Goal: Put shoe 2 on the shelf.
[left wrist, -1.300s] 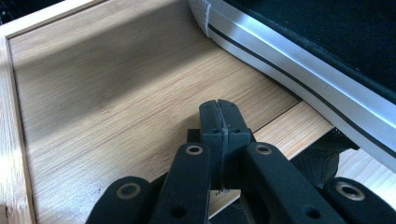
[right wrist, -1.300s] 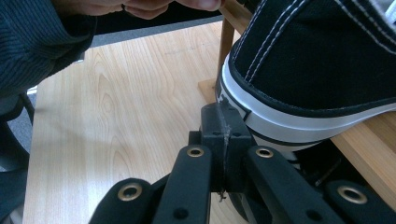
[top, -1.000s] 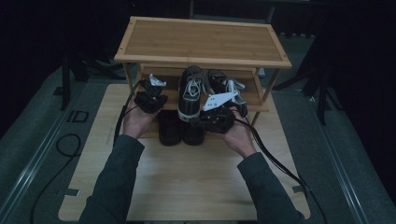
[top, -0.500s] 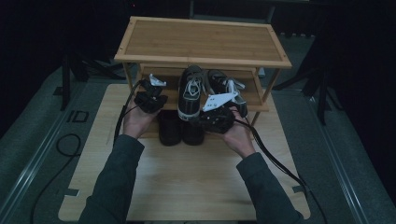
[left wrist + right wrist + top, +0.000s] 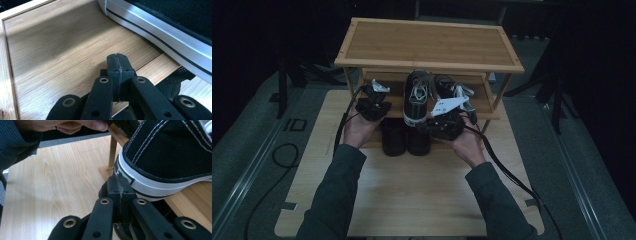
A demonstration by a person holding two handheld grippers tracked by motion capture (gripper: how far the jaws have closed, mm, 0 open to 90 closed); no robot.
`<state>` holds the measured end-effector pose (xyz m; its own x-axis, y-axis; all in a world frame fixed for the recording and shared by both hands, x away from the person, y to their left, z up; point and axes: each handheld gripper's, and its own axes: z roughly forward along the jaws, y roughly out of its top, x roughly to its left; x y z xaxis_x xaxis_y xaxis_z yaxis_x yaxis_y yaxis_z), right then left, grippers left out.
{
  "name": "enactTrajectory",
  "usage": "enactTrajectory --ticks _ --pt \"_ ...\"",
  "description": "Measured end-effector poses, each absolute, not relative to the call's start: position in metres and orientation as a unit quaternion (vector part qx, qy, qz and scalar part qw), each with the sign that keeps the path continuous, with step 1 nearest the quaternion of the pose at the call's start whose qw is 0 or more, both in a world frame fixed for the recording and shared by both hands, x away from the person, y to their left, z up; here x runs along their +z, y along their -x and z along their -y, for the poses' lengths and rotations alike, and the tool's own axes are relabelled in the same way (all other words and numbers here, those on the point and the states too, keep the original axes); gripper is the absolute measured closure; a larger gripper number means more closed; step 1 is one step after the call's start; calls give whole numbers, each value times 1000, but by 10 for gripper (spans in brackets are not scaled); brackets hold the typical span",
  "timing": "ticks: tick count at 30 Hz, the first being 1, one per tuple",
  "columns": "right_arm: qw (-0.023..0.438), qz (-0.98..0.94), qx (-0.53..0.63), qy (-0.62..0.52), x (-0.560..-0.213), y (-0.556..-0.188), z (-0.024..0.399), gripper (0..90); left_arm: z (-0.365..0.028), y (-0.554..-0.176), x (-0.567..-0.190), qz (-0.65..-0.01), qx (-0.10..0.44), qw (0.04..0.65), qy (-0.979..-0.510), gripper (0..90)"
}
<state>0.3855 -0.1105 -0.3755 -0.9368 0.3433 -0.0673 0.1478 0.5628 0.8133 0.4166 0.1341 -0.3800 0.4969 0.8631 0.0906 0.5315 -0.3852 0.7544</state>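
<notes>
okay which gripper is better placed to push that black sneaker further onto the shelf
Probably the right gripper. Its shut jaws sit right at the heel of the black sneaker, which overhangs the shelf edge. The left gripper, also shut, sits over bare shelf board beside the sneaker's sole.

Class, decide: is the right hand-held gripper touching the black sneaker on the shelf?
Cannot tell. In the right gripper view the shut right hand-held gripper tips overlap the black sneaker at its white sole, but neither contact nor a gap shows plainly.

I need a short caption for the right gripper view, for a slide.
Closed right tool beside the heel of a black canvas sneaker resting on the wooden shelf.
</notes>
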Motion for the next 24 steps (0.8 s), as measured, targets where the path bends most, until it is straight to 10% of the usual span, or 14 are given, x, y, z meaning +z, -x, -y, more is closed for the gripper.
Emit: enactTrajectory --ticks 24 --pt "125 -874 443 -157 -382 -392 104 900 -135 -417 -380 -434 245 339 -798 900"
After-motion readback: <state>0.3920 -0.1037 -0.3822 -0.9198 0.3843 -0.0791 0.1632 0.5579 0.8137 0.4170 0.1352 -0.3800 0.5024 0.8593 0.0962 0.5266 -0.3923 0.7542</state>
